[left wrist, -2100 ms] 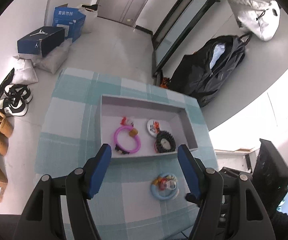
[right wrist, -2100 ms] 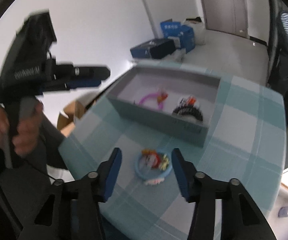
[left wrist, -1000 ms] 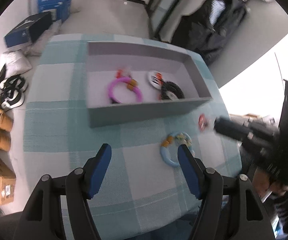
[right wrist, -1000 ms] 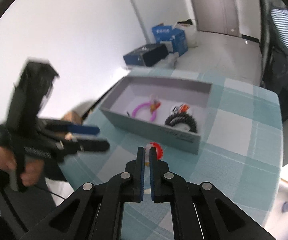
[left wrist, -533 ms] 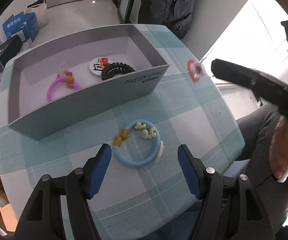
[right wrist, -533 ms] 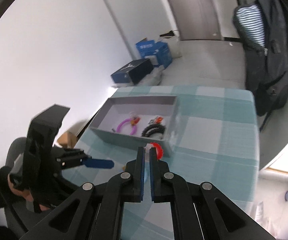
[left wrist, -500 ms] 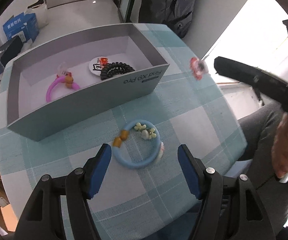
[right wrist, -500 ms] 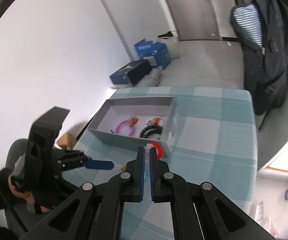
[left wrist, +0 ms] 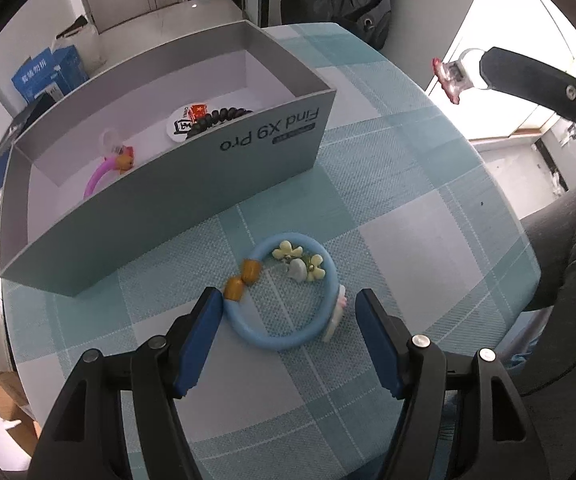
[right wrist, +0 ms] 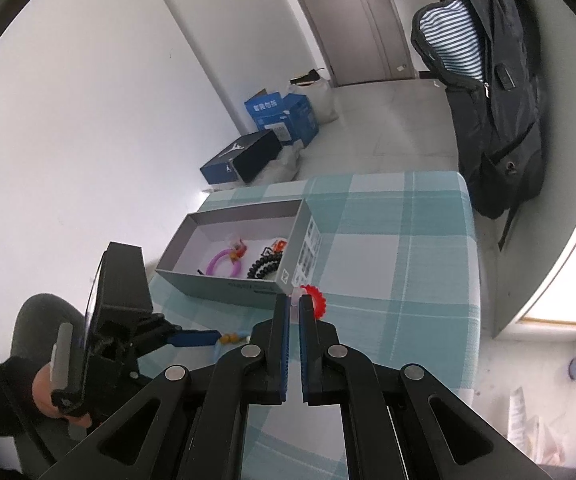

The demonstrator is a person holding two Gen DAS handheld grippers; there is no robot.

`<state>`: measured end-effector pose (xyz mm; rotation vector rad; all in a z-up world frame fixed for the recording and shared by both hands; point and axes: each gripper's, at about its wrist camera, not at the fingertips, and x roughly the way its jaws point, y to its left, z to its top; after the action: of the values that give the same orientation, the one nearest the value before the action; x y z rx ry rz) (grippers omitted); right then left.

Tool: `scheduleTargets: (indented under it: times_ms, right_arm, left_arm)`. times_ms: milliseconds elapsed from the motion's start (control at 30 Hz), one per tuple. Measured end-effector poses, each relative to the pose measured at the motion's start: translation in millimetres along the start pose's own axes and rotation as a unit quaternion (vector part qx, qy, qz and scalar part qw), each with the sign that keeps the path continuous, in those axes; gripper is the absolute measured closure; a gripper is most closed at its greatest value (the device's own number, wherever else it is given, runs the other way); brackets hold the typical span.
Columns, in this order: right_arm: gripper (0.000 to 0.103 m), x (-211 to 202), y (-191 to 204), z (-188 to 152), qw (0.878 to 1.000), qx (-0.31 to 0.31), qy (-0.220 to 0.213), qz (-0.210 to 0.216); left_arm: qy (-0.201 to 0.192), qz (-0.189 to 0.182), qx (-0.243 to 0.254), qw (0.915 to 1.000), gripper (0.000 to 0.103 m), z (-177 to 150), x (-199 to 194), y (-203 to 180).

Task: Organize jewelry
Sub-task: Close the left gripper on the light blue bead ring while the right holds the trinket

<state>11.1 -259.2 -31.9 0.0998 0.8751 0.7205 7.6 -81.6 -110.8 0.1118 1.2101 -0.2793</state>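
Observation:
A light blue bracelet (left wrist: 288, 296) with orange beads and pale flower charms lies on the checked tablecloth. My left gripper (left wrist: 288, 320) hangs just above it, open, its blue pads on either side of the ring without touching. My right gripper (right wrist: 293, 300) is shut on a small red flower-shaped ring (right wrist: 315, 298), held in the air near the corner of the grey box (right wrist: 224, 286); the ring (left wrist: 449, 78) also shows at the upper right of the left wrist view. The box (left wrist: 168, 200) holds a pink bracelet (left wrist: 100, 174), a black coil hair tie (left wrist: 216, 118) and a white badge.
The small table (right wrist: 427, 264) has a teal and white checked cloth. A black backpack (right wrist: 487, 100) hangs by the wall beyond it. Blue cartons (right wrist: 284, 114) and a shoe box (right wrist: 244, 158) lie on the floor. A person's knee (left wrist: 567, 260) is at the table's right edge.
My left gripper has come down and closer over the blue bracelet, which now lies between its pads. My right gripper, still shut on the red ring, has risen and drawn back from the box.

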Motion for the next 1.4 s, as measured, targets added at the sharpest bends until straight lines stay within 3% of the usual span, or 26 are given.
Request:
scheduleTargets:
  times_ms: [100, 400, 500, 933, 1400]
  right_arm:
    - [0.099, -0.5, -0.4, 0.3, 1.0, 0.001, -0.001, 0.0]
    - [0.099, -2.9, -1.5, 0.4, 1.0, 0.007, -0.004, 0.0]
    - [0.099, -2.8, -1.7, 0.3, 1.0, 0.006, -0.005, 0.0]
    - [0.099, -3.5, -5.3, 0.6, 1.0, 0.015, -0.003, -0.004]
    - [0.099, -2.6, -4.8, 1.4, 1.0, 0.017, -0.002, -0.005]
  left_arm:
    - [-0.003, 0.023, 0.018, 0.9996, 0.039, 1.2, 2.2, -7.1]
    - [-0.01, 0.022, 0.022, 0.9995, 0.039, -3.7, 2.2, -7.1]
    - [-0.012, 0.021, 0.024, 0.9994, 0.046, -5.4, 0.2, -5.4]
    - [-0.024, 0.022, 0.049, 0.9983, 0.046, -9.0, -9.1, -15.0]
    - [-0.056, -0.016, 0.005, 0.9983, 0.046, -1.7, -30.0, 3.4]
